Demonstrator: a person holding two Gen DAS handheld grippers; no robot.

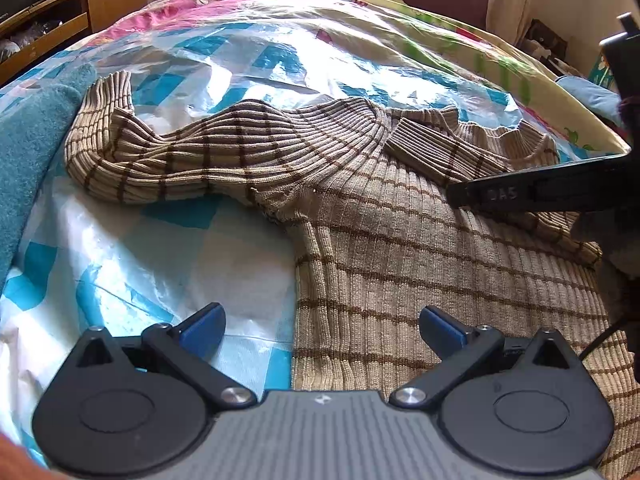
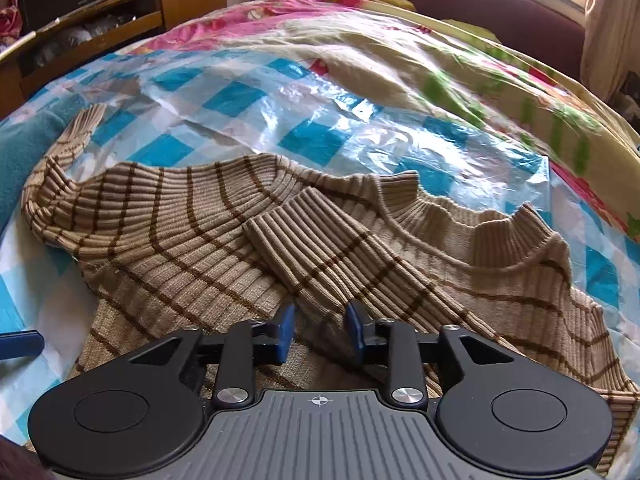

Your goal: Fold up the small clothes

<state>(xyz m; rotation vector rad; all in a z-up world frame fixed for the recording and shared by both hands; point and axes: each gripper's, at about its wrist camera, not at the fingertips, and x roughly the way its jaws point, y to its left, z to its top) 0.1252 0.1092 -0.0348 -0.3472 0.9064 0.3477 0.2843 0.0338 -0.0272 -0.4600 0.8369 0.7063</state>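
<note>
Tan striped sweater [image 1: 400,248] spread flat on the bed's checkered plastic sheet [image 1: 160,240], one sleeve [image 2: 328,248] folded across its chest, the other trailing left. Left tool [image 1: 322,330] wide open over the sweater's left edge, gripping nothing. Right tool [image 2: 320,334] partly open just below the folded sleeve, empty.

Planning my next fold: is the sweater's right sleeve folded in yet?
Yes: right sleeve lies across the sweater chest; left sleeve is spread.
</note>
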